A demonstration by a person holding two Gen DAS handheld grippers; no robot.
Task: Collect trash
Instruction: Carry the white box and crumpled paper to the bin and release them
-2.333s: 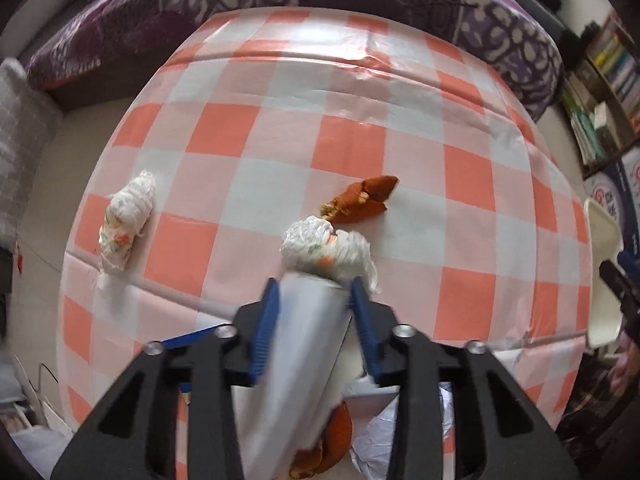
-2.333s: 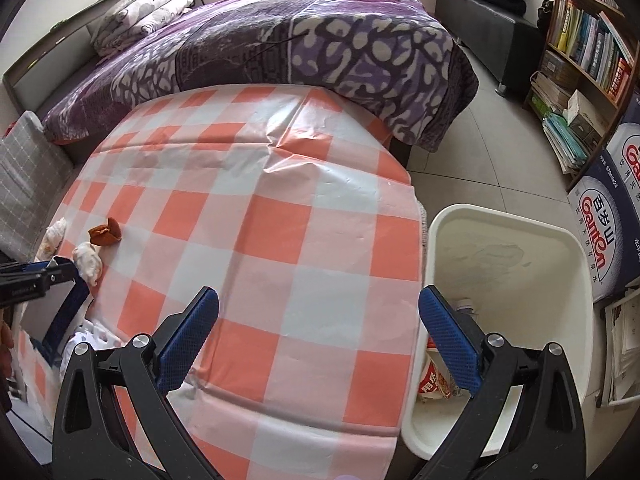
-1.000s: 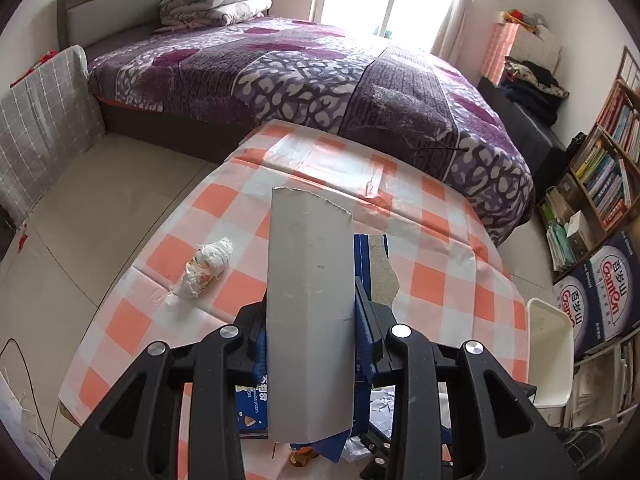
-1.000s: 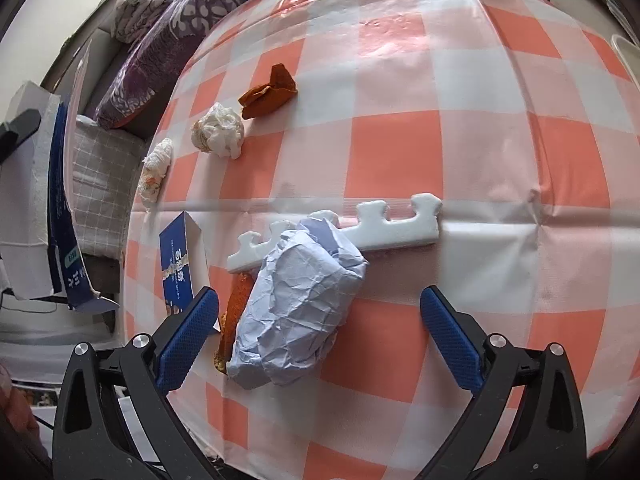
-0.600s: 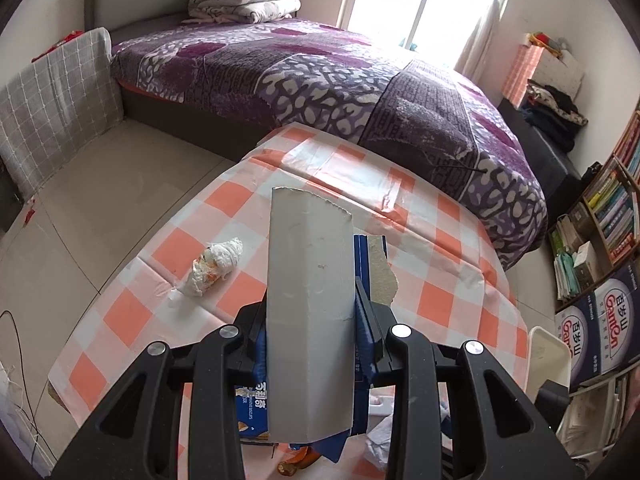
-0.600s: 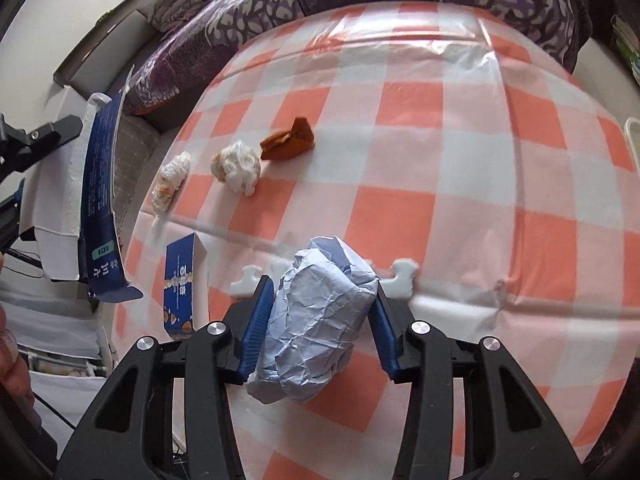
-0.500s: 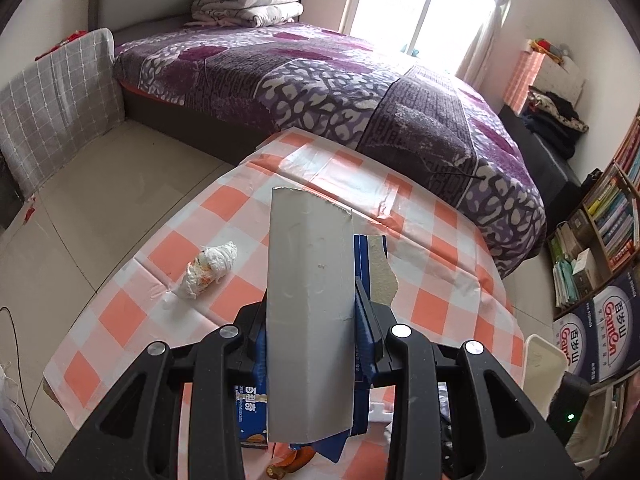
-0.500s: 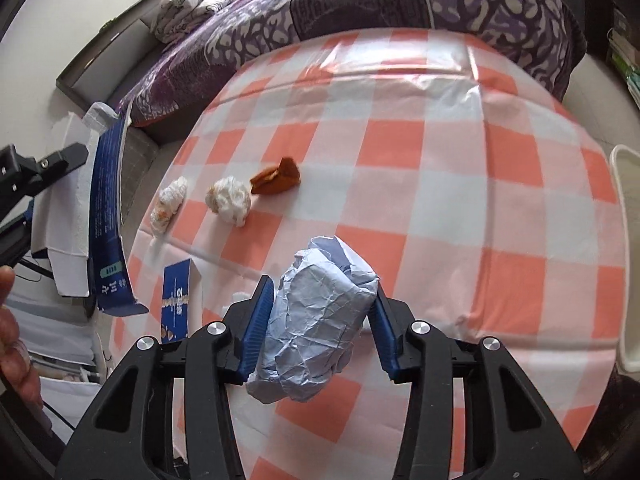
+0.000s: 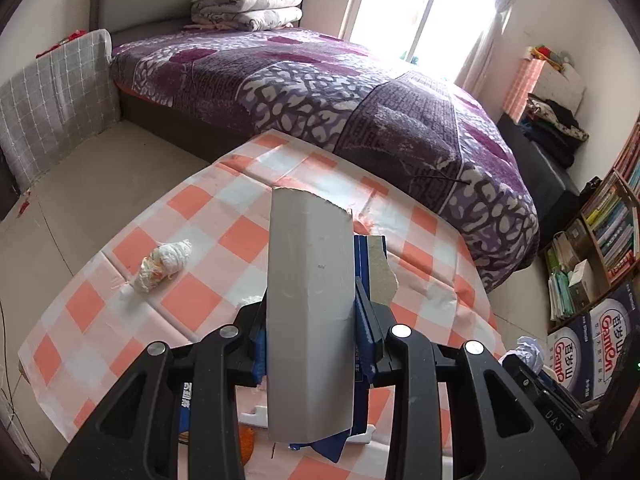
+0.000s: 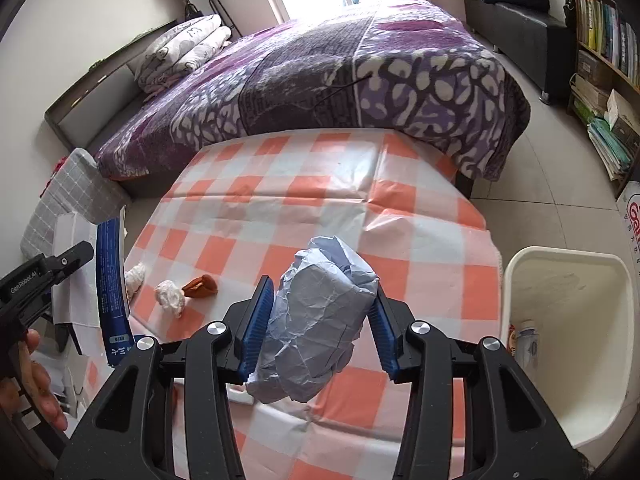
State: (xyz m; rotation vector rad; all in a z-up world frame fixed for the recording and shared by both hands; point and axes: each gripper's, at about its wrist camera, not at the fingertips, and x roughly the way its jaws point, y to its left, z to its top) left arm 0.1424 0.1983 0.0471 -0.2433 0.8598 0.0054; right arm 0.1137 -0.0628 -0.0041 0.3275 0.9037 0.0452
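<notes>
Left tongs [image 9: 310, 312] pinching flattened carton [image 9: 310, 312]; right tongs [image 10: 320, 320] pinching crumpled paper wad [image 10: 316, 320], centre frame, above counter [image 10: 400, 208].

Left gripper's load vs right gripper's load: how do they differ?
The cardboard piece in the left gripper is flat, stiff and grey with a blue printed side; the crumpled paper ball in the right gripper is pale blue and wrinkled all over. The cardboard piece stands far past the pads; the paper ball bulges between them. Both are clamped, held above the checked tablecloth.
</notes>
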